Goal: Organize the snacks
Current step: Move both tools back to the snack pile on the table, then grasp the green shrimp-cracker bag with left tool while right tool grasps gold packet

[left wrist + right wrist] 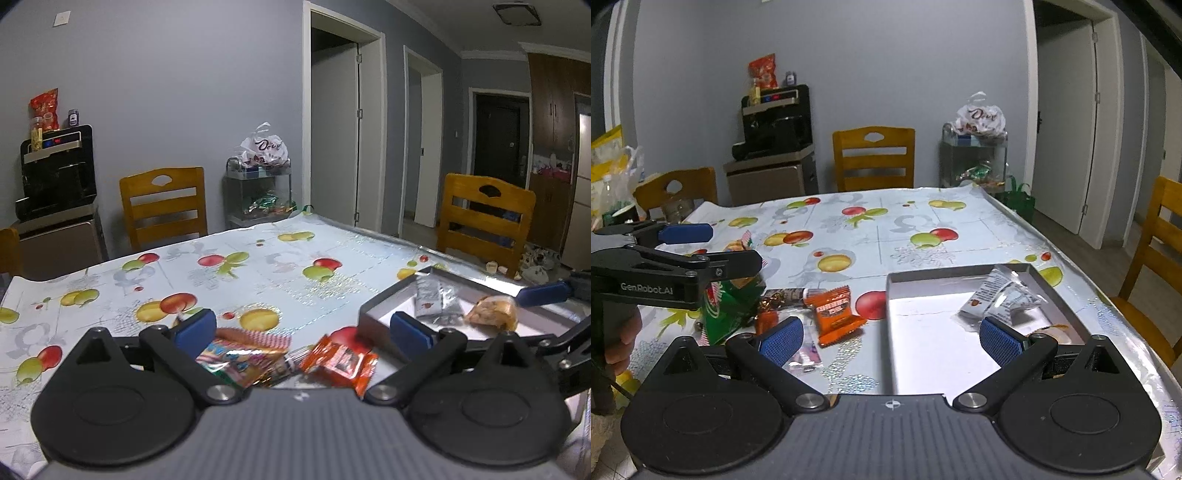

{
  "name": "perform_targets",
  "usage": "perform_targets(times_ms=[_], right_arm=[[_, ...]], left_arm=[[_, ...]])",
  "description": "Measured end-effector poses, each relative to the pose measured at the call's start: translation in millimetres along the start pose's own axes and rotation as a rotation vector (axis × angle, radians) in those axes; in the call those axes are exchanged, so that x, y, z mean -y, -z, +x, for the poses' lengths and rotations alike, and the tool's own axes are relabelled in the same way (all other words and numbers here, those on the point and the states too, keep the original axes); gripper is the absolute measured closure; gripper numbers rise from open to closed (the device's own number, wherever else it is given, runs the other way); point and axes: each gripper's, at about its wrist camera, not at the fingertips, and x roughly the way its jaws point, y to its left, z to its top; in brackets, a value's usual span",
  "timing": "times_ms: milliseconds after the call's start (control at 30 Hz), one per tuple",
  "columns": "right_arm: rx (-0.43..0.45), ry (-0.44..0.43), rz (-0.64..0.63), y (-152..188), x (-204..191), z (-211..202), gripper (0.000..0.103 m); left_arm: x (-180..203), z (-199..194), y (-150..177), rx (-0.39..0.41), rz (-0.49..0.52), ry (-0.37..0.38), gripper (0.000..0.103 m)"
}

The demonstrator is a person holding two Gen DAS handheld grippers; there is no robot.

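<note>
Blue-padded fingers of the left gripper (303, 328) stand wide apart at the lower middle of the left wrist view, holding nothing, and between them lies a heap of snack packets on the bench (258, 273), which is covered by a fruit-printed cloth. An orange packet (338, 363) sits at the right of that heap, with a striped multicoloured packet (236, 354) just to its left. At the right of the same view a shallow grey tray (373, 314) rests on the bench, and inside it lie silver packets (436, 301) and a round bun in clear wrap (493, 312) beside them. In the right wrist view the right gripper (890, 339) is also spread open and empty, its left pad low over the bench and its right pad over the tray (960, 275). The silver packets (997, 295) lie toward the tray's far right corner. Left of the tray the orange packet (836, 310) lies on the bench, with a green packet (727, 306) further left, under the left gripper (713, 247), which enters from the left edge of the frame. Wooden chairs (873, 158) stand at the far side of the bench.
</note>
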Motion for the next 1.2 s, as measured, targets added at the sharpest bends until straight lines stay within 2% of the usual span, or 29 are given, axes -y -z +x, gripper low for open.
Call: perform_targets(times_ms=[167,433,667,833,967,1067,1200], right_arm=[[-0.013,-0.040,0.000,2.6,-11.2,7.3,0.000],[-0.019,-0.077,-0.095,5.4,-34.6,12.2,0.000],[-0.059,-0.131,-0.149,27.5,-39.5,1.6,0.001],[-0.058,-0.119,-0.177,35.7,-44.5,2.0,0.012],[-0.112,-0.113,-0.129,37.7,-40.8,13.2,0.022],[-0.141,-0.101,-0.123,40.1,-39.4,18.8,0.024],[-0.159,-0.103,-0.115,42.8,-37.7,22.6,0.024]], left_arm=[[-6.3,-3.3,5.4,-0.019,0.023,-0.006,0.002],[-34.1,-7.8,5.5,-0.032,-0.072,-0.030,0.002],[-43.0,-5.7,16.3,-0.067,-0.056,-0.082,0.002],[-51.3,-0.7,21.5,-0.052,-0.071,-0.107,0.002],[-51.4,6.2,27.3,-0.027,-0.022,-0.139,0.002],[-52.6,16.7,32.4,-0.032,0.005,-0.157,0.002],[-55.3,31.1,40.2,-0.041,0.014,-0.142,0.002]])
